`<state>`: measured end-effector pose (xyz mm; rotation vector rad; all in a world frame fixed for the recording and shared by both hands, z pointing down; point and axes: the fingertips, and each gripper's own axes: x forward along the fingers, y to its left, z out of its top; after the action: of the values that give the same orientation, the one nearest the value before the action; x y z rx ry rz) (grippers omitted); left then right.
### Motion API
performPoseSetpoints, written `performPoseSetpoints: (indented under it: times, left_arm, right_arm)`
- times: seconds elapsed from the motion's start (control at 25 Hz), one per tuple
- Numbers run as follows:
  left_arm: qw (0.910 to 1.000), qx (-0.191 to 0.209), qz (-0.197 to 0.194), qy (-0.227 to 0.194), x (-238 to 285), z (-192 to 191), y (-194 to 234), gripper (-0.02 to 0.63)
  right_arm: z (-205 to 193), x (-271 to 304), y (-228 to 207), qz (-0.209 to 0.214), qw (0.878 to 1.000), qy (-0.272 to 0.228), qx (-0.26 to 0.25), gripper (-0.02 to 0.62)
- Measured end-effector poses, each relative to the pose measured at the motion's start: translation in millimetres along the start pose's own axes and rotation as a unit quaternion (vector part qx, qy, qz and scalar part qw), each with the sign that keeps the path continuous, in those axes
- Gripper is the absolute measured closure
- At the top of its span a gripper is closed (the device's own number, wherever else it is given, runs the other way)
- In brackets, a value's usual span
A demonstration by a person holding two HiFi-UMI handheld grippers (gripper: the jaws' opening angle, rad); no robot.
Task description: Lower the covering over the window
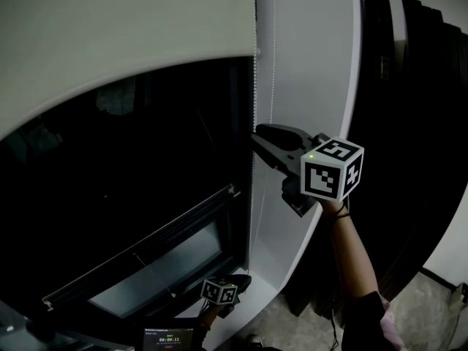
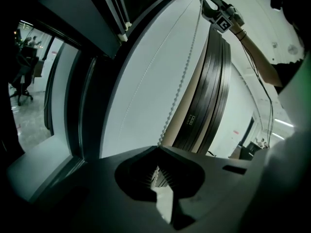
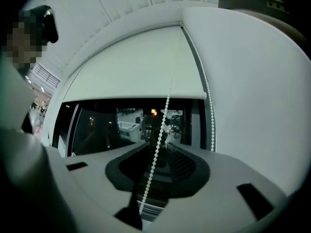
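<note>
Left gripper (image 2: 158,152): ribbed pads closed on the white bead chain (image 2: 182,81), which ran from the jaws up and away along the smooth white wall (image 2: 146,81). Dark ribbed panels (image 2: 214,81) stood just right of the chain, with the window frame (image 2: 87,96) to the left.

Right gripper (image 3: 160,147), held higher up the same chain: jaws apart, chain strand (image 3: 167,101) passing through the gap, not pinched. A second strand (image 3: 209,106) hung to its right against the wall.

Beyond the right jaws was the roller blind (image 3: 131,64): plain off-white fabric, flat, part-lowered, covering only the top of the window. Its straight bottom rail (image 3: 136,97) was above the jaws, and below it the dark window glass (image 3: 97,125) was uncovered.
</note>
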<state>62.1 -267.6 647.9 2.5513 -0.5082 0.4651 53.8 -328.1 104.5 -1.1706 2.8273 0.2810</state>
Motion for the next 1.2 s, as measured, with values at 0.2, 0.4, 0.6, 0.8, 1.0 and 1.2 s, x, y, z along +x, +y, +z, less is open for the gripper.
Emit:
performPoseSetpoints:
  times: [0.2, 0.4, 0.6, 0.8, 1.0, 1.2]
  left_arm:
    - [0.9999, 0.002, 0.011, 0.004, -4.9, -4.0, -1.6, 0.601]
    - [0.9999, 0.007, 0.010, -0.002, -6.5, -4.0, -2.1, 0.601]
    - [0.9999, 0.012, 0.006, 0.009, -4.5, -11.5, -7.8, 0.600]
    - [0.9983, 0.055, 0.011, 0.014, -8.7, -10.1, -14.0, 0.576]
    - [0.9967, 0.049, 0.020, -0.062, -27.6, 33.2, -10.5, 0.558]
    - [0.9802, 0.058, 0.016, -0.189, -71.6, 129.5, -17.5, 0.555]
  right_arm:
    - [10.3, 5.8, -3.4, -0.015, 1.000, 0.005, -0.011, 0.503]
    - [12.5, -0.5, -4.3, -0.022, 1.000, -0.005, 0.019, 0.582]
    - [12.1, -4.6, -5.3, -0.045, 0.999, -0.004, 0.008, 0.584]
    - [14.0, -15.5, -7.4, -0.066, 0.998, -0.018, 0.006, 0.584]
    - [16.1, -27.7, -10.4, -0.081, 0.996, -0.038, 0.013, 0.584]
    - [9.2, -34.6, -11.8, -0.091, 0.996, -0.023, 0.003, 0.584]
